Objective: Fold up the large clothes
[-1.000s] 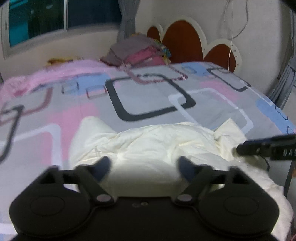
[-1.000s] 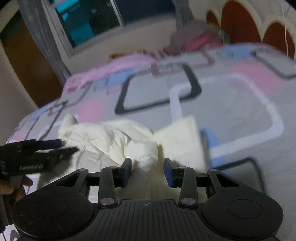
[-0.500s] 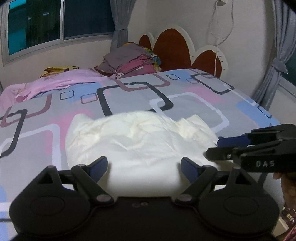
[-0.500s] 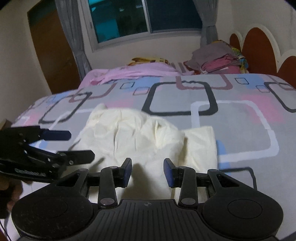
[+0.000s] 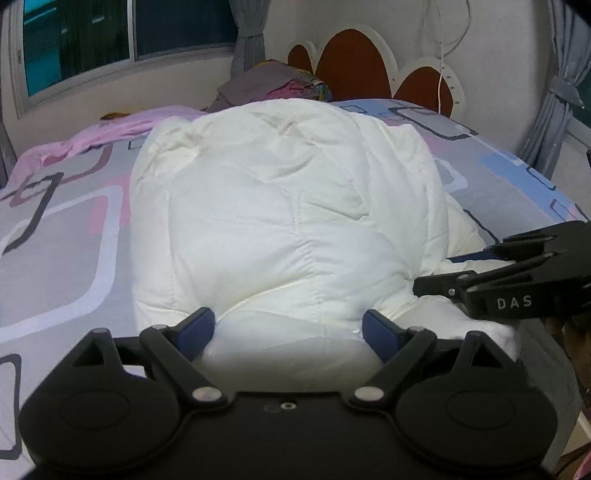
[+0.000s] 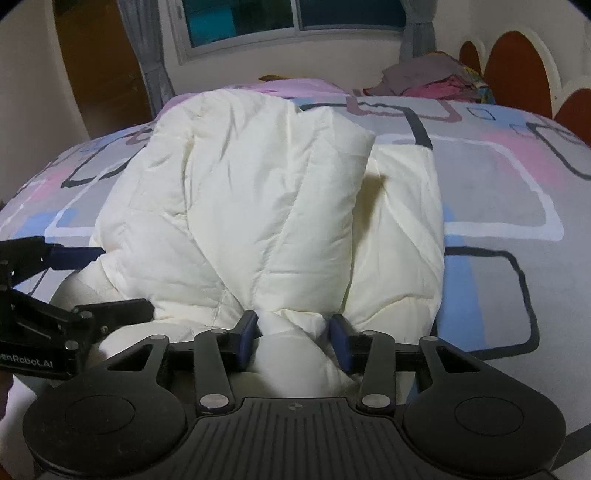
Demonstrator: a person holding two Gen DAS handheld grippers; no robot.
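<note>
My left gripper (image 5: 288, 328) stood wide and opening around the cream quilt (image 5: 288, 206), frame bottom; my right gripper (image 6: 293, 338) was opening, quilt bunched between its pads.

Both cameras sit low behind their own fingers and look forward and down along them, very near the white quilted garment (image 5: 288, 206). The left wrist view faces the headboard (image 5: 354, 62) and the window (image 5: 122, 33). The right wrist view faces the same window and a brown door (image 6: 99, 66). Both views share the garment, the patterned bed (image 6: 498, 192), the pile of clothes (image 6: 432, 79), and each shows the other tool at its edge.
</note>
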